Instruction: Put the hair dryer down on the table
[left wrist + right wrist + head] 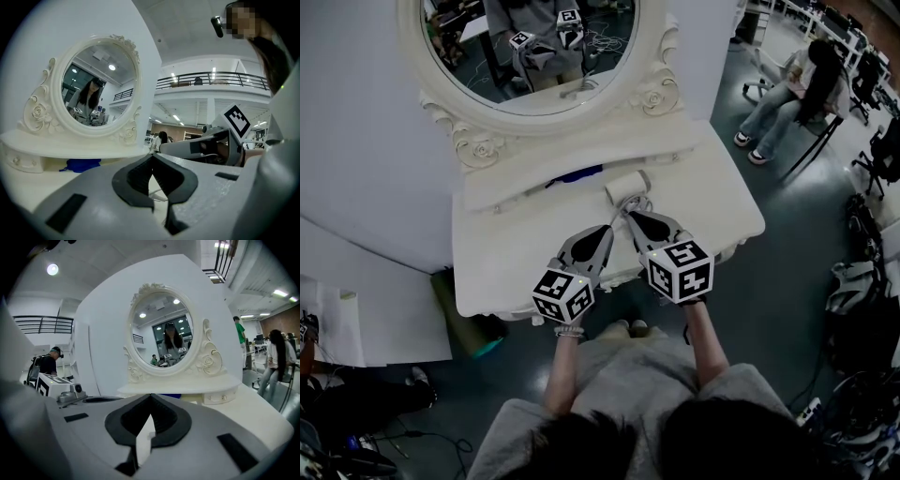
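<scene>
A white hair dryer (pixel 625 189) lies on the white dressing table (pixel 511 258), just below its raised shelf, with its thin cord (pixel 616 217) trailing toward me. Both grippers hover over the table's front half, angled inward so their tips nearly meet beside the cord. My left gripper (pixel 607 229) (pixel 152 158) has its jaws together, with only a bit of white cord showing beyond them. My right gripper (pixel 630 217) (pixel 150 398) is shut too, its tips right by the dryer's near end. Whether they pinch the cord I cannot tell.
An oval mirror (pixel 534 56) in an ornate frame rises behind the shelf. A blue item (pixel 578 174) sits under the shelf, and a small drawer (pixel 222 397) is at its right end. A person sits on a chair (pixel 797 94) at the far right. A green bin (pixel 467 323) stands under the table's left side.
</scene>
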A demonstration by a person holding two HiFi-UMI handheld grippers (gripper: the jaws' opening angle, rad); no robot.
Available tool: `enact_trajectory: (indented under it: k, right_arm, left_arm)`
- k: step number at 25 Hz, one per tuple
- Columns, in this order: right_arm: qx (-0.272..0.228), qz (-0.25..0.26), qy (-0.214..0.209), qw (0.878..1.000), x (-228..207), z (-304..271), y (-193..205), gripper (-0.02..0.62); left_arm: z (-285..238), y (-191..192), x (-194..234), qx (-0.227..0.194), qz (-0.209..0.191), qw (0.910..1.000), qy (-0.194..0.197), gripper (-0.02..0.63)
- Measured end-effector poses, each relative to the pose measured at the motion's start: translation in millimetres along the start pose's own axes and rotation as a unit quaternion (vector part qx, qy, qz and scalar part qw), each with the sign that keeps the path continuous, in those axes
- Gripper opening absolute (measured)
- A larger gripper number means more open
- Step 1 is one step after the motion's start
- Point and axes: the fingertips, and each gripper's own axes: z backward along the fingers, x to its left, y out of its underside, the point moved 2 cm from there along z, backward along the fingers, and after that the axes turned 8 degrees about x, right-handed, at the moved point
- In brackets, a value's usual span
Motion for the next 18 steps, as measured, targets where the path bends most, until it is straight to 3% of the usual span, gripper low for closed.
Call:
enact_trajectory:
  k: [5, 14, 18]
  right_arm:
    - [-0.026, 0.024, -0.036, 0.999, 13, 14, -7, 0.002]
    - [-0.056, 0.051, -0.048, 0.996, 25, 34, -22, 0.000]
    - [-0.062, 0.056, -0.049, 0.995, 23, 38, -23, 0.000]
  left_arm:
    - [10, -16, -12, -0.024, -0.013, 0.9996, 0.001, 0.005]
    - [25, -39, -33, -0.039, -0.073, 0.9965, -0.008, 0.005]
    - [27, -43, -37, -0.045, -0.082, 0.9956, -0.008, 0.005]
